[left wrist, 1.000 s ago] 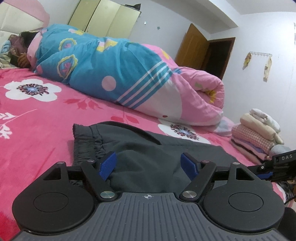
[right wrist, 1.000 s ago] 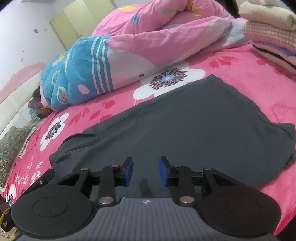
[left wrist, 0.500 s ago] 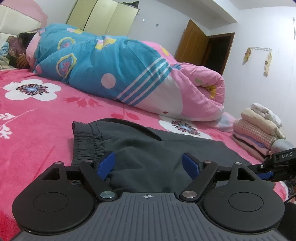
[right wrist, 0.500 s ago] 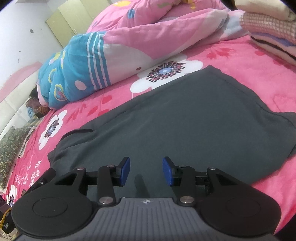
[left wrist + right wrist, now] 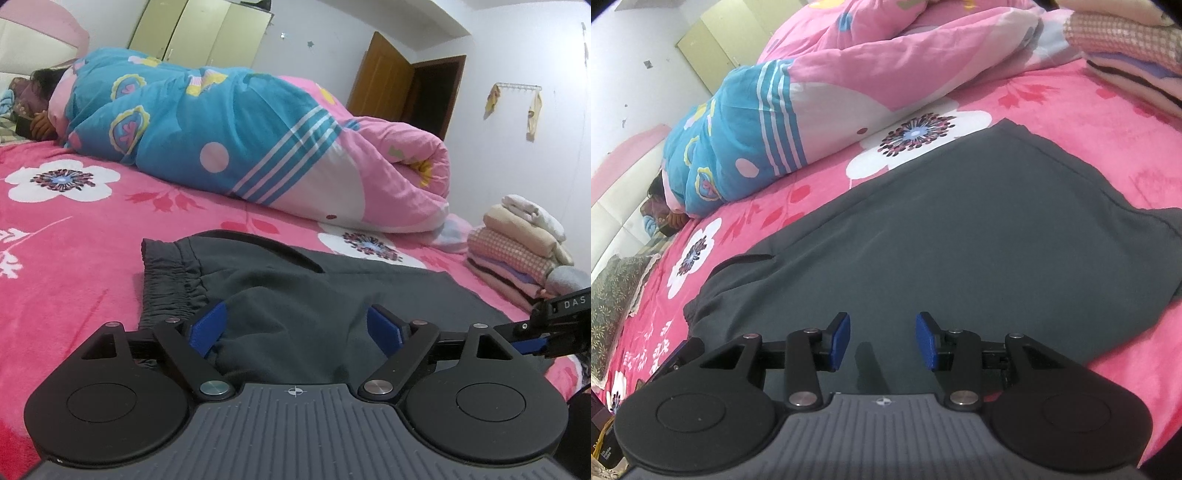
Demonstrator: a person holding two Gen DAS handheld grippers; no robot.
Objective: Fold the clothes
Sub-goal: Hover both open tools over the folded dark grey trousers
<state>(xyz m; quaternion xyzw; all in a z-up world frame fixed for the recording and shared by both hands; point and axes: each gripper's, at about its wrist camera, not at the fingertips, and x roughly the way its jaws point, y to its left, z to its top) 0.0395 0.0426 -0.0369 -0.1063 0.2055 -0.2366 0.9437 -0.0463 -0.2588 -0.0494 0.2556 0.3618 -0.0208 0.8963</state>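
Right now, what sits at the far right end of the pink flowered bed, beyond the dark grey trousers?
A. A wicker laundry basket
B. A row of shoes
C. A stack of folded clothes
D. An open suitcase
C: in the left wrist view a stack of folded clothes, cream, pink-checked and striped, rests on the pink flowered bed past the flat dark grey trousers.

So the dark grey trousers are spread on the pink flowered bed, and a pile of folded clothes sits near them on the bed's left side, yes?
Nearly. The dark grey trousers do lie on the pink flowered bed, but the pile of folded clothes sits to their right, as the left wrist view shows.
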